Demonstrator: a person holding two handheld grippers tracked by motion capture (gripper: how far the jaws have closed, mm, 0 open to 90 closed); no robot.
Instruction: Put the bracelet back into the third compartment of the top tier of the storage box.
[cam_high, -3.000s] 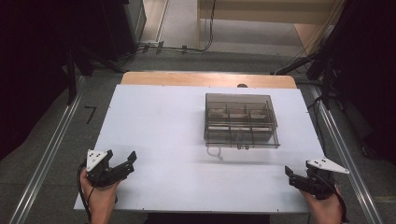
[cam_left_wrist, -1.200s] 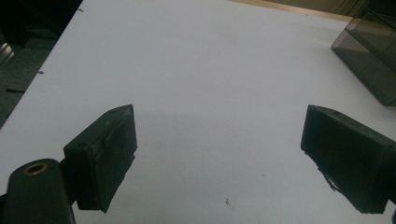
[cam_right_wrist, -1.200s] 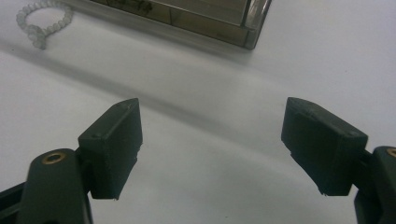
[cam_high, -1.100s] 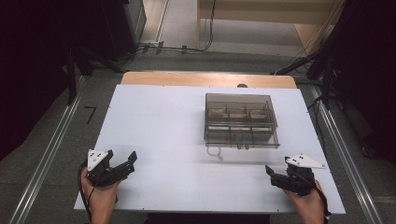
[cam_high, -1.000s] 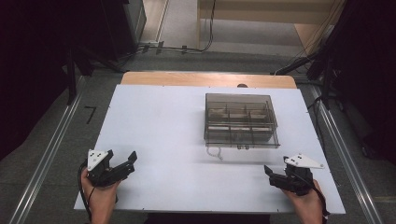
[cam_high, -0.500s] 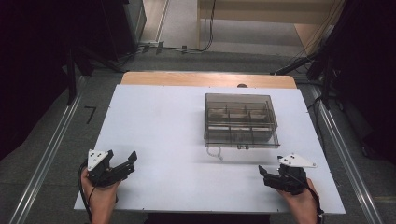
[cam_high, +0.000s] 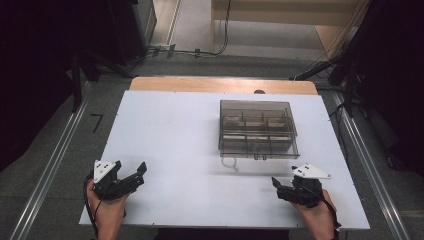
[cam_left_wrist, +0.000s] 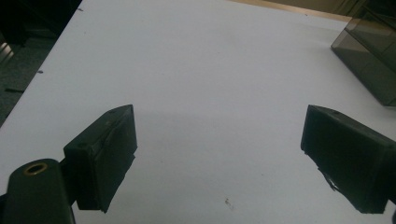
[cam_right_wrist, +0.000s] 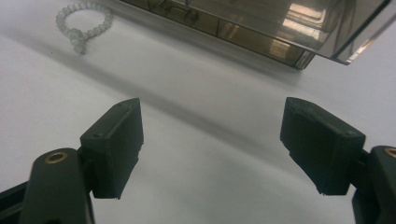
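Note:
A smoky see-through compartment box (cam_high: 257, 128) with its lid down rests on the white table (cam_high: 175, 135), right of centre. A white bead bracelet (cam_high: 229, 162) lies just in front of the box's near left corner; in the right gripper view the bracelet (cam_right_wrist: 83, 24) sits far left, ahead of the box (cam_right_wrist: 261, 23). My right gripper (cam_high: 281, 186) is near the front right edge, open and empty, with the jaws wide apart (cam_right_wrist: 212, 140). My left gripper (cam_high: 134, 176) is at the front left, open and empty (cam_left_wrist: 219, 154), the box's corner (cam_left_wrist: 369, 56) far to its right.
A wooden strip (cam_high: 222, 85) runs along the table's far edge. Metal rails (cam_high: 55, 160) flank both sides. Dark equipment stands and cables (cam_high: 200, 50) lie on the floor beyond the table.
My right gripper has moved left and slightly forward along the front edge, toward the bracelet and box. The left gripper has stayed in place. Both remain open.

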